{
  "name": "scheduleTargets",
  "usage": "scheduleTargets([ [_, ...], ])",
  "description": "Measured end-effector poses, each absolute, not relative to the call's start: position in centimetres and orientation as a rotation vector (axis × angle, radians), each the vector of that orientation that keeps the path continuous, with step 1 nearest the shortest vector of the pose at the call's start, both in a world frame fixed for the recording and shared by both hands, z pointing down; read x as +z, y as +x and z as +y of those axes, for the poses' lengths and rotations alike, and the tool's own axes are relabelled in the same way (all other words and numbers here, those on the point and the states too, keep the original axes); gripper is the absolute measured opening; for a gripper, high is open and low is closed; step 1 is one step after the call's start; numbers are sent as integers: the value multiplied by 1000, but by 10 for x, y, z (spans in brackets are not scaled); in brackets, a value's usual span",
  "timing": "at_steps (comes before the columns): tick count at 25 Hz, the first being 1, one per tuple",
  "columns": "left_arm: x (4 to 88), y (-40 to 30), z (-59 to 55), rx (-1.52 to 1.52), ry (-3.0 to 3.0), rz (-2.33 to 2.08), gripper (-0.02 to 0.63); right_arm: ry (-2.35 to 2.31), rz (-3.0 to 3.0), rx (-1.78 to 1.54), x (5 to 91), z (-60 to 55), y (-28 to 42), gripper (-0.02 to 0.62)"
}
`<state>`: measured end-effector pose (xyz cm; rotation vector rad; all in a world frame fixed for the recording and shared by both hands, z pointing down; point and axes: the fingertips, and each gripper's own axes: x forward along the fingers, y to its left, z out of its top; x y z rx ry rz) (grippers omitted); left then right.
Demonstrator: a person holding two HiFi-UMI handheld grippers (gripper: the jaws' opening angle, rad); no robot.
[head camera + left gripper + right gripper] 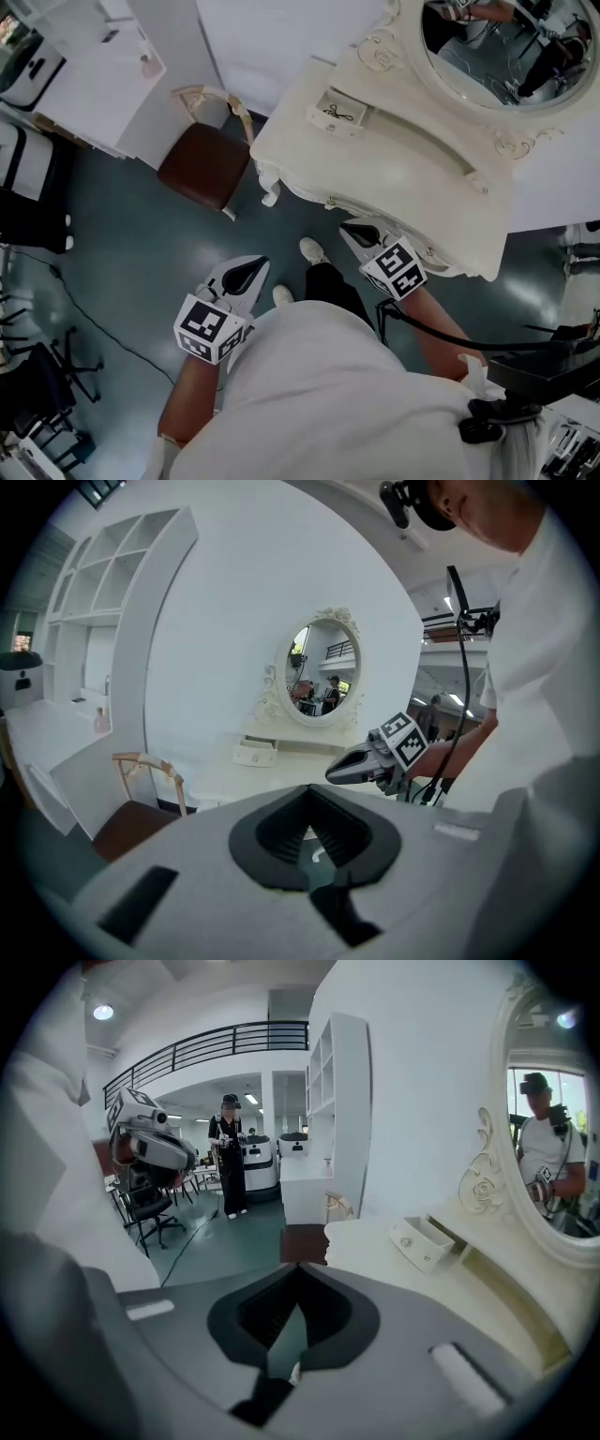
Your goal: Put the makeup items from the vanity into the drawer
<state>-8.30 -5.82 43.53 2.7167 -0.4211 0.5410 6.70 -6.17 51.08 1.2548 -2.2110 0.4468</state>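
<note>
Left gripper (251, 270) and right gripper (354, 229), each with a black-and-white marker cube, jaws pressed together on nothing, hover before the cream vanity (394, 164), its small drawer (339, 113) open.

Cream-white carved vanity (403, 178), upright, with an oval mirror (487, 56) at its far side. A small cream box-shaped drawer (330, 126) rests on the left end of the top, pulled open. One small dark makeup item (338, 113), kind indiscernible, lies flat inside.
</note>
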Motion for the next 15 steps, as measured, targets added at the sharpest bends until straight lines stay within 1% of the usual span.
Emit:
scheduleTargets([
  [6,436,-91,-39,539,2732,-370,3,1292,-2218,480,507,-21,46,2],
  [15,430,-98,-25,538,2768,-326,3,1322,-2227,433,490,-4,29,2],
])
